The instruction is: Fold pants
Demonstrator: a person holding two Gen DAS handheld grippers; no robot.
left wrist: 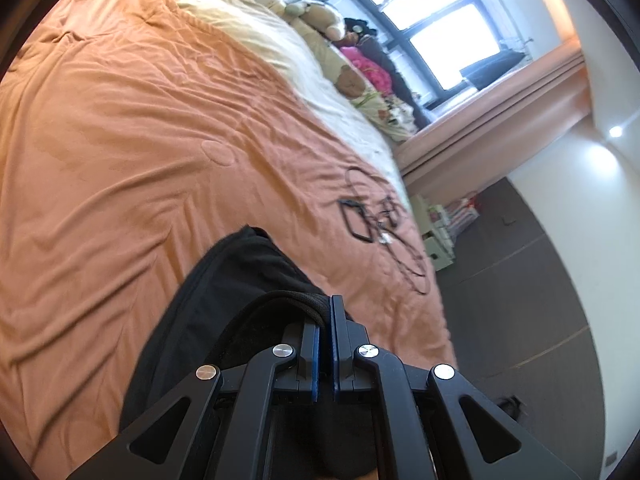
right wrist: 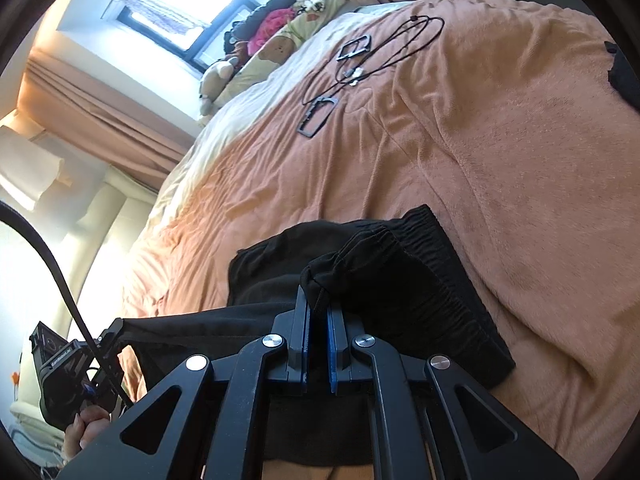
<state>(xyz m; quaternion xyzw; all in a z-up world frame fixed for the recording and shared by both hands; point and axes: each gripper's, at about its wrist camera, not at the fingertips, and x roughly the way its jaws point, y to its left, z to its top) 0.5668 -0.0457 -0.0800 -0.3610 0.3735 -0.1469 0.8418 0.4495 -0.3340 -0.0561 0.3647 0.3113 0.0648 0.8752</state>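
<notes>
Both grippers' jaws pinch the black pants (right wrist: 420,280) — over the blanket (right wrist: 500,140).

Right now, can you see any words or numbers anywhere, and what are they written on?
"GenRobot.AI": white print, small and a little blurred, on the side of the left gripper as the right wrist view shows it.
Nothing else readable: no print shows on the black pants or the orange blanket.

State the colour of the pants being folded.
Black pants, clearest in the right wrist view.
</notes>
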